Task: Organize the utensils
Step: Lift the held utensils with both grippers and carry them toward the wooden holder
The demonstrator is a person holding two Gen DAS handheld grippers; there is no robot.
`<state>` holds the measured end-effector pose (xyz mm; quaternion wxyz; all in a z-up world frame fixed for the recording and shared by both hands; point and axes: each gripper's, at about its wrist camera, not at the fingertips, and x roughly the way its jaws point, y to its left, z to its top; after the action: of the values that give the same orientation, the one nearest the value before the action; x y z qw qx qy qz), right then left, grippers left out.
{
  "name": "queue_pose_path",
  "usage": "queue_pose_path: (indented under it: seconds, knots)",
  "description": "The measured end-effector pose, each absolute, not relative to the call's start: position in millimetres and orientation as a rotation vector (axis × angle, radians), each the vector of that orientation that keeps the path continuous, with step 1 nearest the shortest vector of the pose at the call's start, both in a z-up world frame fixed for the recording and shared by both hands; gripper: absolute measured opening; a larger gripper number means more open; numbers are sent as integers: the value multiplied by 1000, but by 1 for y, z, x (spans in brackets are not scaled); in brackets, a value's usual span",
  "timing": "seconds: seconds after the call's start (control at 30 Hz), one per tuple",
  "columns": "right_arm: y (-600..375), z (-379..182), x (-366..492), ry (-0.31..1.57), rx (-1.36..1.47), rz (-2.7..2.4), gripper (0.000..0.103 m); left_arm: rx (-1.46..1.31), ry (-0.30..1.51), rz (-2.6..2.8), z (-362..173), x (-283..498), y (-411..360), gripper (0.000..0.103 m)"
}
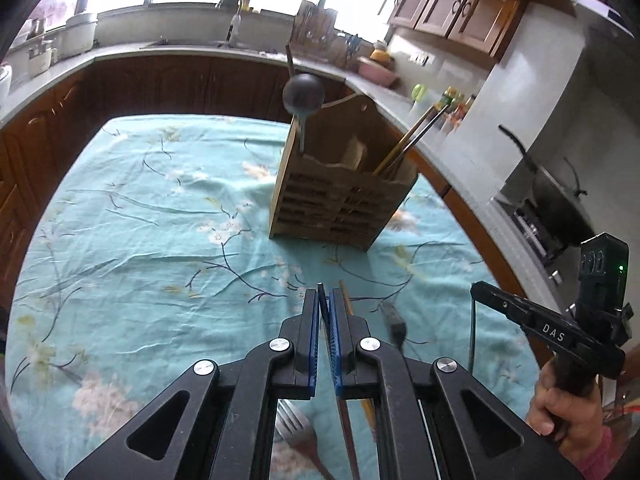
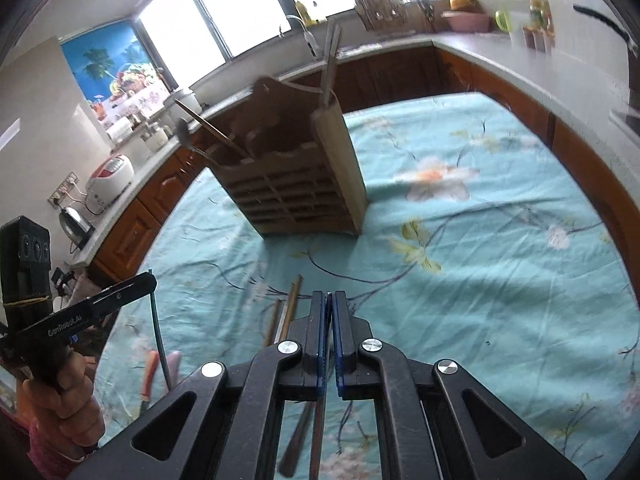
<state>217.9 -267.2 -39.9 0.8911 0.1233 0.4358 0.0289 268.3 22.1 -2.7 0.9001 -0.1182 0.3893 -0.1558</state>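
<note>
Both grippers are closed on utensils: the left gripper (image 1: 325, 300) pinches a thin dark rod, the right gripper (image 2: 329, 300) another. The slatted wooden utensil holder (image 1: 340, 196) stands mid-table on wrinkled floral tablecloth (image 1: 140, 220), open cloth around it.

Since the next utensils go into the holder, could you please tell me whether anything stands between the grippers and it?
Nothing visible does. Only bare cloth lies between the left gripper and the holder, and likewise ahead of the right gripper. Each gripper is shut on a thin stick.
</note>
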Motion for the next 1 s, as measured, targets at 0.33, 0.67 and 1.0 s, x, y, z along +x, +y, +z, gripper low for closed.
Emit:
queue_pose_path:
  seconds: [0.33,0.67,1.0]
  knots:
    - [-256,4,192,801,237,86,3,-246,724,-345,32,212,34,3]
    - [-250,32,176,733,217,98,3,-257,653,-341,48,192,44,2]
    - [-246,54,174,662,199,88,3,-279,569,-316,59,184,57,2]
